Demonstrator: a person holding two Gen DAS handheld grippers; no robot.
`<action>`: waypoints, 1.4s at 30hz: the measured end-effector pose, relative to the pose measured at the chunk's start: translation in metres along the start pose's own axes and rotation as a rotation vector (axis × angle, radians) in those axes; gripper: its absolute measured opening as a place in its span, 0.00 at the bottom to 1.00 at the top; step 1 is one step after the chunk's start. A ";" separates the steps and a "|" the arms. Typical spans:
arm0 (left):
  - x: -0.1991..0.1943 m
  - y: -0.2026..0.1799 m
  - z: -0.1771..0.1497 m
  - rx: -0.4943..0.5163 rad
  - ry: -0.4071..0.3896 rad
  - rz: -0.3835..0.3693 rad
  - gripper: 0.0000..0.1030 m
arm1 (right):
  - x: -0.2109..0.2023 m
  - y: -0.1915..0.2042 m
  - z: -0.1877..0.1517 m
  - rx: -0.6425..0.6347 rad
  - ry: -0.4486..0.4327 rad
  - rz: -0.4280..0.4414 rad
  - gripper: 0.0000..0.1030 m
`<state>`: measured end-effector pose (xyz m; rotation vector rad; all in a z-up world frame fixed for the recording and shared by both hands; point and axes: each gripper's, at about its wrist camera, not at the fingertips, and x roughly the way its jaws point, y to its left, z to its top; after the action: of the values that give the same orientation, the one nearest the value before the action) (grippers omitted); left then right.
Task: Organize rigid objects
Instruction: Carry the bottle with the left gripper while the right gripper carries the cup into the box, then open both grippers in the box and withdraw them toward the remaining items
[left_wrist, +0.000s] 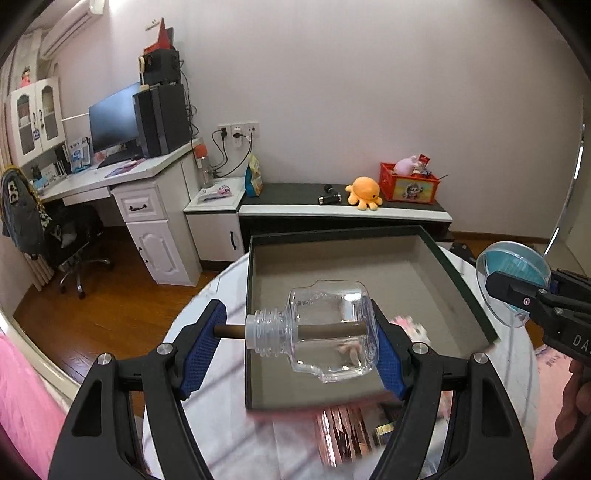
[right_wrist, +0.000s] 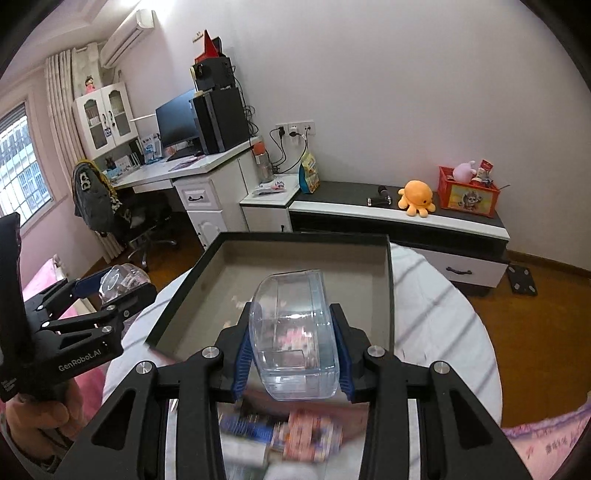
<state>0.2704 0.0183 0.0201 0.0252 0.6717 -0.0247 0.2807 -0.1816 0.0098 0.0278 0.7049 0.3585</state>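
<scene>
My left gripper (left_wrist: 295, 312) is shut on a clear plastic bottle (left_wrist: 332, 332) lying sideways, with a brown stick (left_wrist: 227, 329) running through its threaded neck. One pad meets the stick's end, the other the bottle's base. It hangs over the near left part of an open dark-rimmed box (left_wrist: 332, 233) with a grey inside. My right gripper (right_wrist: 291, 314) is shut on a round, clear, blue-tinted container (right_wrist: 295, 343) above the same box (right_wrist: 303, 236). In the left wrist view the right gripper (left_wrist: 517, 291) shows at the right edge, and in the right wrist view the left gripper (right_wrist: 110, 288) at the left.
The box sits on a round white table (right_wrist: 443, 332). Blurred pink boxes (left_wrist: 343, 432) and colourful packets (right_wrist: 306, 435) lie on the near side. Behind stands a low cabinet (left_wrist: 343, 210) with an orange plush (left_wrist: 364, 192) and a red crate (left_wrist: 408, 182). A desk (left_wrist: 122, 173) is at the back left.
</scene>
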 end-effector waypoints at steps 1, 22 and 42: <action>0.014 0.000 0.007 0.002 0.016 0.000 0.73 | 0.006 -0.001 0.003 0.000 0.007 -0.002 0.37; 0.145 -0.008 0.016 -0.009 0.261 -0.021 0.94 | 0.129 -0.037 0.007 0.061 0.243 -0.054 0.69; -0.007 0.007 -0.016 -0.043 -0.002 -0.030 1.00 | 0.019 -0.017 -0.008 0.108 0.016 -0.109 1.00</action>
<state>0.2553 0.0261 0.0117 -0.0268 0.6700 -0.0394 0.2940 -0.1919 -0.0108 0.0888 0.7383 0.2157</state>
